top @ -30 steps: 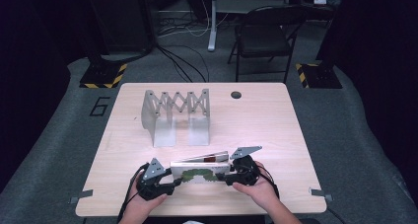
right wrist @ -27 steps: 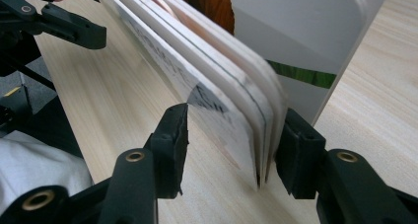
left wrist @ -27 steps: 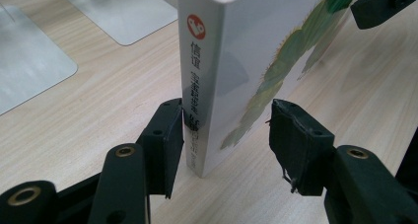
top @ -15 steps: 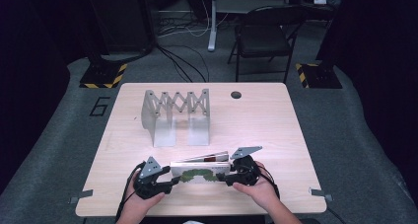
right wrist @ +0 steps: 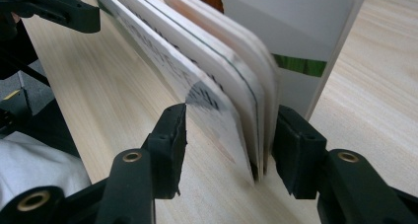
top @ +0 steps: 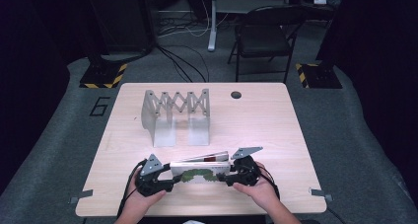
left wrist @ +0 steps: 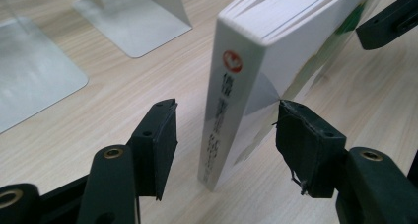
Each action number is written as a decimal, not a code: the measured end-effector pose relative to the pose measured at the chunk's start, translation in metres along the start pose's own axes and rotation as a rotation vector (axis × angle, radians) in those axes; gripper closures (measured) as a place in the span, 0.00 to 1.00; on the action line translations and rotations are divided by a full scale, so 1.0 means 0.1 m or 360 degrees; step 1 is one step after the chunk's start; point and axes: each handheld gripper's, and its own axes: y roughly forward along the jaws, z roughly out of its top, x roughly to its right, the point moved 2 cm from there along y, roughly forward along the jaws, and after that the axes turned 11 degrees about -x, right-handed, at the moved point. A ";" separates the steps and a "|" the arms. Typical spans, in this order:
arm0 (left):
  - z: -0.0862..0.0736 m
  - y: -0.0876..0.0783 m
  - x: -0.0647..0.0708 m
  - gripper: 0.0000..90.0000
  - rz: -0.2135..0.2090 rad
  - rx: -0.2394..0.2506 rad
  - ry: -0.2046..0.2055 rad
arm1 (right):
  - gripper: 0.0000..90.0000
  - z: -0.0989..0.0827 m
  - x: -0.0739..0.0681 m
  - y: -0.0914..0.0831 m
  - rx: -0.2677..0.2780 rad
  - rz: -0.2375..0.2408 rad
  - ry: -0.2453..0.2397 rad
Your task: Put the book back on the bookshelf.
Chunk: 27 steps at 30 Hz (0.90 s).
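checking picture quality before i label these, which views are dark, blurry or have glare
High view: table evenly lit, room around it nearly black, slightly soft. Left gripper view: book spine sharp, pale glare on the metal stand's base. Right gripper view: near page edges blurred, far end of the book softer.

One book [top: 199,173], two grippers, one expandable rack [top: 175,116], and perhaps one chair [top: 263,36].

From my seat I see a pale wooden table [top: 276,135] on grey carpet [top: 345,135] marked with a "6" [top: 100,106]. Behind it stands a black folding chair [top: 263,39] beside a white post [top: 212,17] — cables [top: 180,61] trail across the floor. Two yellow-and-black striped bases [top: 104,75] flank the far side; beyond them — darkness.
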 end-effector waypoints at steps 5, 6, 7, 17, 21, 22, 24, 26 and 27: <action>0.04 0.07 0.01 0.41 -0.0035 0.0007 0.0010 | 0.56 -0.01 0.01 0.01 0.0005 0.0001 0.0021; 0.05 0.09 0.01 0.41 -0.0045 0.0006 0.0011 | 0.56 -0.01 0.01 0.01 0.0004 0.0006 0.0033; 0.06 0.10 0.01 0.40 -0.0058 -0.0008 0.0016 | 0.56 -0.02 0.01 0.01 0.0002 0.0005 0.0036; 0.13 0.19 0.03 0.39 -0.0147 -0.0003 0.0054 | 0.55 -0.04 0.02 0.03 0.0005 -0.0010 0.0072; 0.15 0.21 0.02 0.39 -0.0170 0.0008 0.0073 | 0.55 -0.04 0.02 0.03 0.0011 -0.0019 0.0082; 0.16 0.22 0.02 0.40 -0.0176 0.0010 0.0074 | 0.55 -0.04 0.03 0.04 0.0020 -0.0023 0.0068; 0.17 0.23 0.02 0.40 -0.0184 0.0012 0.0078 | 0.55 -0.05 0.04 0.04 0.0009 -0.0029 0.0073; 0.18 0.24 0.02 0.40 -0.0193 0.0013 0.0089 | 0.56 -0.05 0.04 0.04 0.0014 -0.0032 0.0089; 0.19 0.24 0.02 0.40 -0.0196 0.0019 0.0094 | 0.56 -0.05 0.05 0.04 0.0014 -0.0039 0.0086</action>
